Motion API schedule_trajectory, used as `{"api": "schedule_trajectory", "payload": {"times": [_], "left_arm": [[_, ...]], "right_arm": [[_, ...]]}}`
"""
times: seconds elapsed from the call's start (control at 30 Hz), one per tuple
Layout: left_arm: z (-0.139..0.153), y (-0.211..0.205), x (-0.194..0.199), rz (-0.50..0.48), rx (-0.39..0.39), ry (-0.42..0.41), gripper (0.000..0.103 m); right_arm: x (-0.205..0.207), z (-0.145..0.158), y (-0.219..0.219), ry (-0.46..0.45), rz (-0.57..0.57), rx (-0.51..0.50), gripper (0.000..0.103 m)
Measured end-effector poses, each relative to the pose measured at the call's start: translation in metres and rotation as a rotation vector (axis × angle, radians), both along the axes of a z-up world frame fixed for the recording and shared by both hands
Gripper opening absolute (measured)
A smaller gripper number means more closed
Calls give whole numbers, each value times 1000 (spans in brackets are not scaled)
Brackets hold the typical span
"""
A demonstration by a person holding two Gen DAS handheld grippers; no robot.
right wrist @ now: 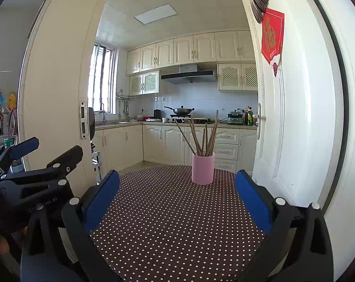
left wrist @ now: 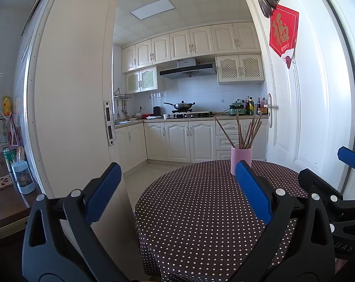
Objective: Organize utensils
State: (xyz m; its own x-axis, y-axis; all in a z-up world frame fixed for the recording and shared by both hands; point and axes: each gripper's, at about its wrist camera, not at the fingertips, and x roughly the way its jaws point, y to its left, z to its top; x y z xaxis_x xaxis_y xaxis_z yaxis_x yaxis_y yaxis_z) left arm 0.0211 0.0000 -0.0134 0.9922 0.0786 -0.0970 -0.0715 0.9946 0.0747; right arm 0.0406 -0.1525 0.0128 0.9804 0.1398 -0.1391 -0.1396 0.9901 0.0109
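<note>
Both grippers, left (left wrist: 177, 192) and right (right wrist: 177, 199), hover spread wide and empty short of the pink cylindrical cup (right wrist: 203, 168) of brown wooden chopsticks (right wrist: 202, 137), standing upright at the dotted tablecloth's (right wrist: 177, 223) far edge, seemingly lined up to approach.

I count one pink cup (right wrist: 203, 168), roughly eight chopsticks (right wrist: 202, 138) in it, on one dotted surface (right wrist: 177, 211); two tongs.
</note>
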Motion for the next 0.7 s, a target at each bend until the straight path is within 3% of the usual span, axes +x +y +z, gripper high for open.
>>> {"api": "schedule_trajectory", "payload": {"times": [0.7], "left_arm": [[2, 0, 5, 5, 0, 16, 96]], "right_arm": [[2, -2, 4, 14, 1, 3, 95]]}}
